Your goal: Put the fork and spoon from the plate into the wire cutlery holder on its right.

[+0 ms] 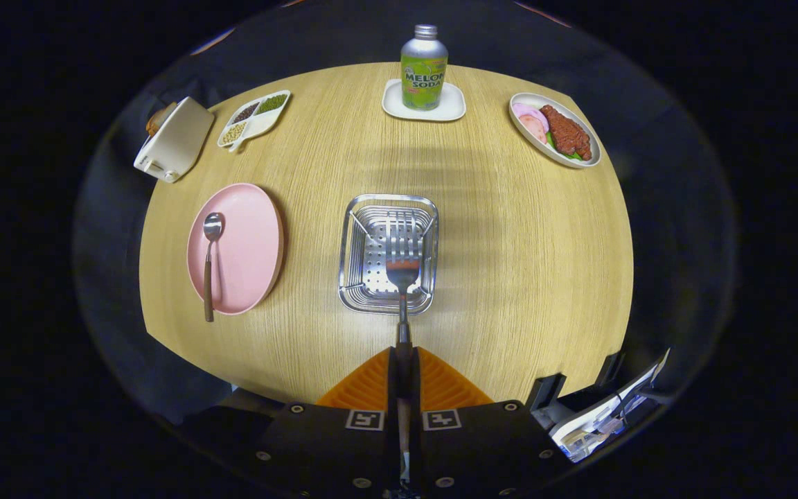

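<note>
Fork (pixel 402 267) is sitting clamped in my gripper (pixel 404 360); both fingers are pressing on its handle, and its tines are pointing forward, hanging over the open top of the wire holder (pixel 354 242). I cannot tell whether the tines are touching the holder's floor. I am seeing the holder standing on the wooden table (pixel 510 242) just ahead of my fingers. Left of the holder, the pink plate (pixel 250 249) is lying with the spoon (pixel 210 260) still resting on it, bowl away from me and handle overhanging the near rim. Beyond, a soda bottle (pixel 424 68) is standing on a white coaster (pixel 451 107), with a meat dish (pixel 557 129) to its right, a divided dish (pixel 255 118) and a toaster (pixel 174 138) to its left.
</note>
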{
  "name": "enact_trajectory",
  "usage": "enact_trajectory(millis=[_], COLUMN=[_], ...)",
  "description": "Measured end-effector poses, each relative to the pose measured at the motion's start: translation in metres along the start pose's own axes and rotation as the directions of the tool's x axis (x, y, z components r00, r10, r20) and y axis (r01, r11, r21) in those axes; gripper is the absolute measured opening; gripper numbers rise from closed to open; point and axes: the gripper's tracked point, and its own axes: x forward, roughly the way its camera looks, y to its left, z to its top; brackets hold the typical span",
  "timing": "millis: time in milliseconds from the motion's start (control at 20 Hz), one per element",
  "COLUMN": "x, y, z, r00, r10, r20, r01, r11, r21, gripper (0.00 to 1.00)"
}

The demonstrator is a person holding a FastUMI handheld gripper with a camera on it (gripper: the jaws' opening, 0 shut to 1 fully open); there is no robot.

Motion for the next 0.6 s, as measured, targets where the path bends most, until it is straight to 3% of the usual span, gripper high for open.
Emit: enact_trajectory(millis=[300, 600], x=[0.008, 0.008], y=[0.002, 0.005], z=[0.001, 0.024], r00=[0.989, 0.994], r10=[0.057, 0.058], r20=[-0.137, -0.088], r01=[-0.057, -0.055], r11=[0.998, 0.998], r21=[0.006, 0.034], gripper=[0.07, 0.10])
